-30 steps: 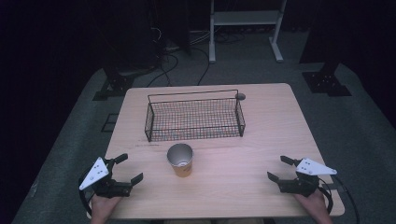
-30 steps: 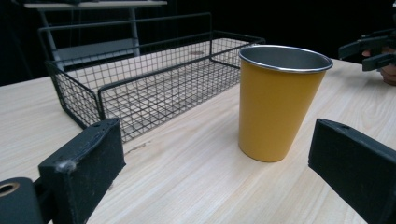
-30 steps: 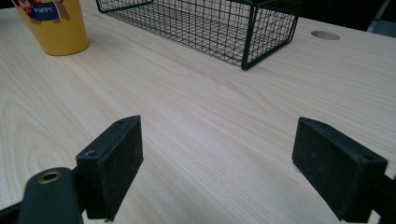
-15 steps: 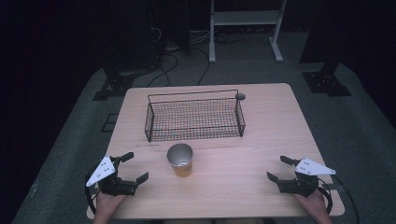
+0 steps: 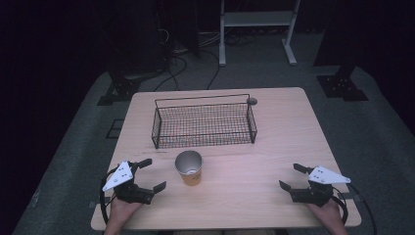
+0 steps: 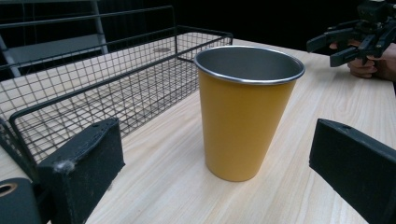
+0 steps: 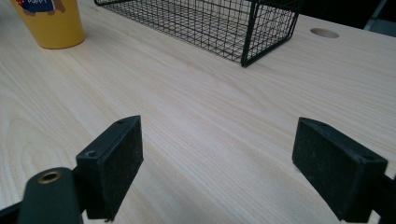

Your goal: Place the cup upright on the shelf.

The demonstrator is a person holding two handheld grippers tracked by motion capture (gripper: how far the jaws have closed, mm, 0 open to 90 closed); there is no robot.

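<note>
Left gripper [image 5: 150, 175] jaws spread, lined up on yellow cup [image 5: 189, 167] for grasp; right gripper [image 5: 292, 177] open, idle near right.

my cup [image 6: 247, 116] is mustard yellow outside with a dull silver-grey inside and rim, and it carries a small blue and red print near its top. the basket [image 5: 203, 125] by the table's far edge is black wire in a fine square grid. the table [image 5: 293, 132] is pale wood with faint grain lines. both my grippers, left [image 5: 149, 175] and right [image 5: 291, 177], are black with white three-cornered plates.
</note>
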